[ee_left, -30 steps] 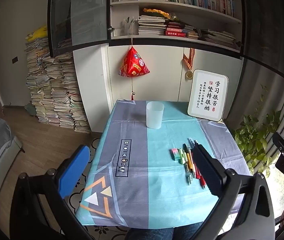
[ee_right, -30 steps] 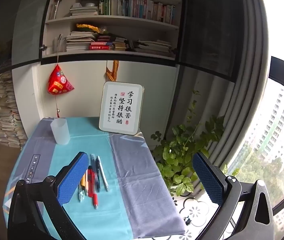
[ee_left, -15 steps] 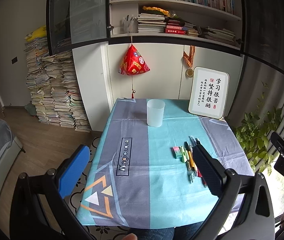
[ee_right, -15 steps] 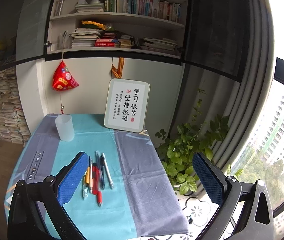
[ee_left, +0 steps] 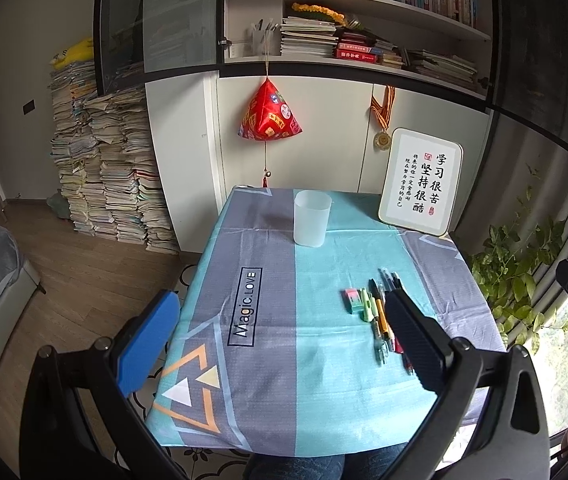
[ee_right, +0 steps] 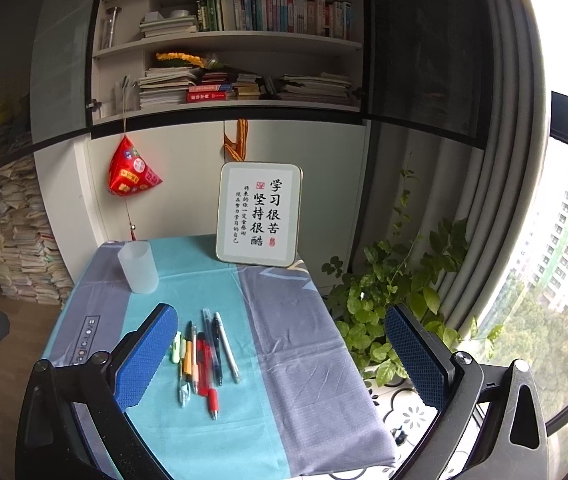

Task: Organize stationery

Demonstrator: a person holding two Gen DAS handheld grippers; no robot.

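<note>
Over the last second both views had crept closer to the table (ee_left: 268,412), though nothing was yet gripped: the left gripper (ee_left: 284,344) and right gripper (ee_right: 284,356) hung spread and empty. From left to right lay the patterned cloth, a frosted plastic cup (ee_left: 311,218) at the far end, a small eraser (ee_left: 351,300), then slim pens (ee_right: 204,360) side by side.

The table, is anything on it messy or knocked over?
Nothing stands out. The cup stands upright and empty; the pens and eraser lie in a loose row on the tablecloth, not yet put away. Nothing is spilled or broken.
</note>
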